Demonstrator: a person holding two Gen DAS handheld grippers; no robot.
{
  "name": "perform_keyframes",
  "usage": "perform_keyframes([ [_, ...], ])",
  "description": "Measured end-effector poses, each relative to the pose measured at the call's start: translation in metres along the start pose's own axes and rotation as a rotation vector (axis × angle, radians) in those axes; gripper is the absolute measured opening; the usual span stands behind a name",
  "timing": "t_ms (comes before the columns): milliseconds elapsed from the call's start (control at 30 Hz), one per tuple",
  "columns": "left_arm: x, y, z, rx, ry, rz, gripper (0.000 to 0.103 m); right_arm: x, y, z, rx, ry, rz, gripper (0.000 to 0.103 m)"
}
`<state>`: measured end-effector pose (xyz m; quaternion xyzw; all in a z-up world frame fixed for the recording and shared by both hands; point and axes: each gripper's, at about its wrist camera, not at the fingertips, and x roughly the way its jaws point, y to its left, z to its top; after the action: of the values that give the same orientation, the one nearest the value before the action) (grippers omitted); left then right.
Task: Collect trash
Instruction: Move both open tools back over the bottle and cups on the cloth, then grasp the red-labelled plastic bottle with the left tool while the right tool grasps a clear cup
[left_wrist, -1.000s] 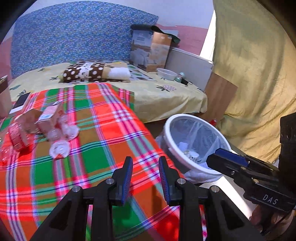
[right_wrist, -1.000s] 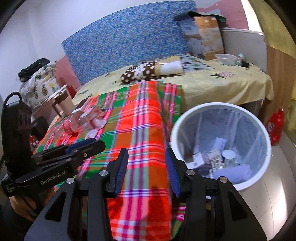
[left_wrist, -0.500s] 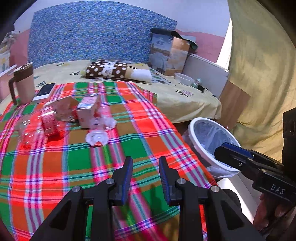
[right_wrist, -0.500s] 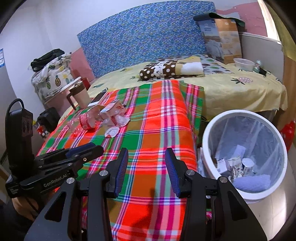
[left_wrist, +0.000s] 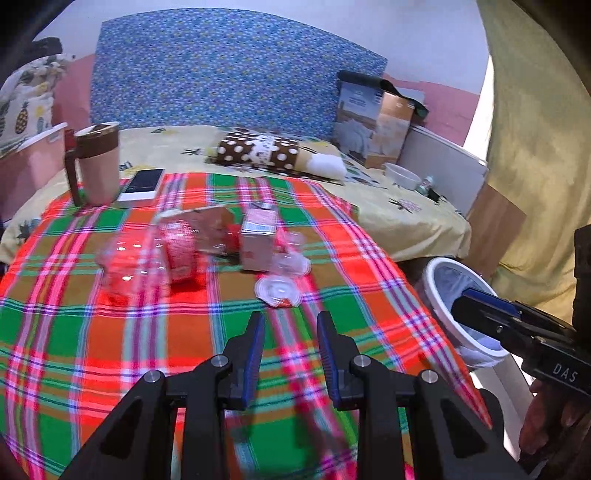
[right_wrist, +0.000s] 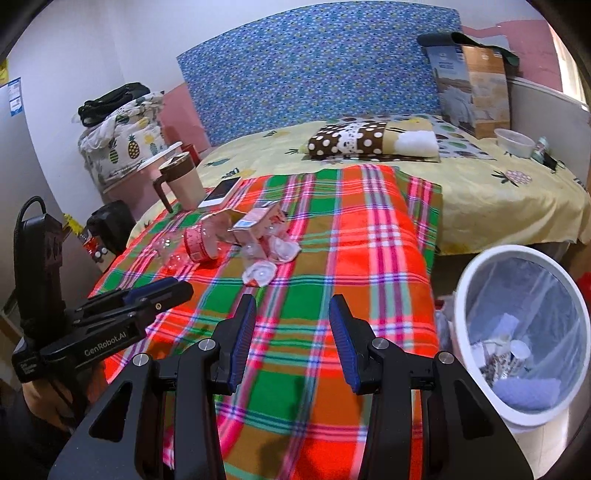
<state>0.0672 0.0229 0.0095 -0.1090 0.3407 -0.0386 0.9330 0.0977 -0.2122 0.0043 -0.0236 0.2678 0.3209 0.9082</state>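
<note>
A heap of trash lies on the plaid cloth (left_wrist: 184, 332): a pink carton (left_wrist: 257, 236) (right_wrist: 255, 225), a clear bottle with a pink label (left_wrist: 147, 254) (right_wrist: 192, 243), and a round white lid (left_wrist: 277, 291) (right_wrist: 259, 273). A white bin (right_wrist: 476, 280) (left_wrist: 436, 280) with a clear liner and some trash stands to the right of the bed. My left gripper (left_wrist: 290, 325) is open and empty, short of the lid. My right gripper (right_wrist: 291, 310) is open and empty above the cloth, left of the bin.
A brown mug (left_wrist: 96, 162) (right_wrist: 183, 181) and a phone (left_wrist: 142, 184) (right_wrist: 221, 192) sit at the cloth's far left. A dotted pillow (left_wrist: 273, 155), a cardboard box (left_wrist: 373, 122) and a white bowl (left_wrist: 402, 176) lie on the yellow bed behind. A curtain (left_wrist: 535, 147) hangs at right.
Both grippers have swung left, away from the bin and toward the trash heap, which now sits nearer the middle of both views. Both stay open and empty.
</note>
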Motion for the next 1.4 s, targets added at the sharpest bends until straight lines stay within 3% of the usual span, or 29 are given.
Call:
perform_keyframes([
  [700, 0.011, 0.102, 0.047, -0.016, -0.033, 0.116, 0.029, 0.068, 0.039, 0.021, -0.019, 0.080, 0.029, 0.043],
  [800, 0.019, 0.114, 0.057, -0.007, -0.033, 0.121, 0.035, 0.078, 0.041, 0.023, -0.017, 0.093, 0.029, 0.043],
  [900, 0.025, 0.127, 0.063, -0.005, -0.039, 0.116, 0.043, 0.089, 0.044, 0.025, -0.021, 0.109, 0.027, 0.043],
  [1067, 0.043, 0.146, 0.070, 0.009, -0.020, 0.099, 0.044, 0.102, 0.046, 0.026, -0.027, 0.129, 0.018, 0.043],
  [1167, 0.054, 0.153, 0.071, 0.012, 0.003, 0.065, 0.046, 0.108, 0.048, 0.027, -0.030, 0.140, 0.014, 0.043],
  [1267, 0.057, 0.155, 0.070, 0.020, 0.008, 0.038, 0.055, 0.112, 0.049, 0.028, -0.036, 0.144, 0.005, 0.043],
  [1400, 0.056, 0.150, 0.065, 0.040, 0.034, -0.015, 0.060, 0.117, 0.045, 0.027, -0.027, 0.158, -0.025, 0.043],
])
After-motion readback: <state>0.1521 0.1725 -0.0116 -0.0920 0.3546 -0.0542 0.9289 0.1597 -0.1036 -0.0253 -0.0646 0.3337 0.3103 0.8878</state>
